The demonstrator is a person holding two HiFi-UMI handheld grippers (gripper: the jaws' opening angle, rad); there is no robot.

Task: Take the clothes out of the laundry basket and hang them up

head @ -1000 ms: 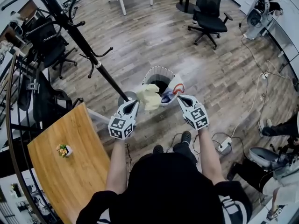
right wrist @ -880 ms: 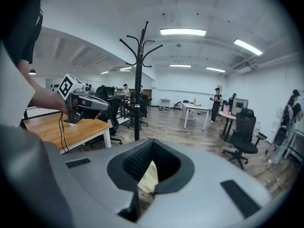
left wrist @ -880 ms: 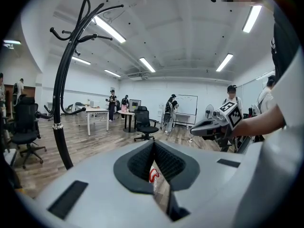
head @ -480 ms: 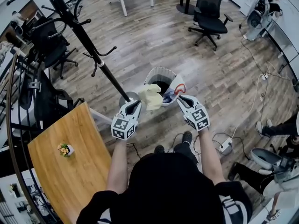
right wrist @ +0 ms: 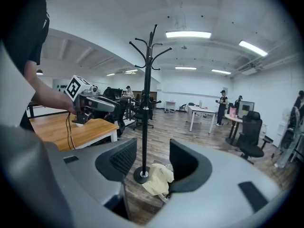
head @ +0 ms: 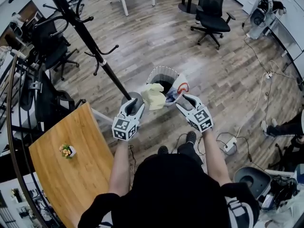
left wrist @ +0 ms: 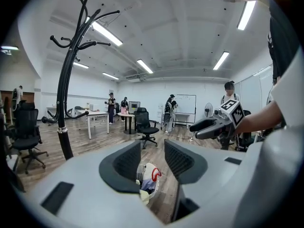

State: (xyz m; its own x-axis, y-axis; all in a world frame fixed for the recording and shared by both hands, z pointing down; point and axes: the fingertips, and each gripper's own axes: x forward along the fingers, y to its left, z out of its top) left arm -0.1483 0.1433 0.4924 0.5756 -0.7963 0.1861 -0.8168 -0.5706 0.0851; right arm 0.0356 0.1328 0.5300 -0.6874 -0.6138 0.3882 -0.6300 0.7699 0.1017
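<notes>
Wood-plank floor of an open office. The head view puts the laundry basket on it beside the coat rack base, a yellow garment draped over the near rim and a white printed garment over the right rim. The left gripper and right gripper hang above, either side of the basket. Each gripper view shows its jaws spread and just been opening, with nothing between the pads and the basket far below in the gap. Only the right gripper view shows the rack's full height. Only the left gripper view shows people standing at the far wall. Only the head view shows the wooden table top from above.
</notes>
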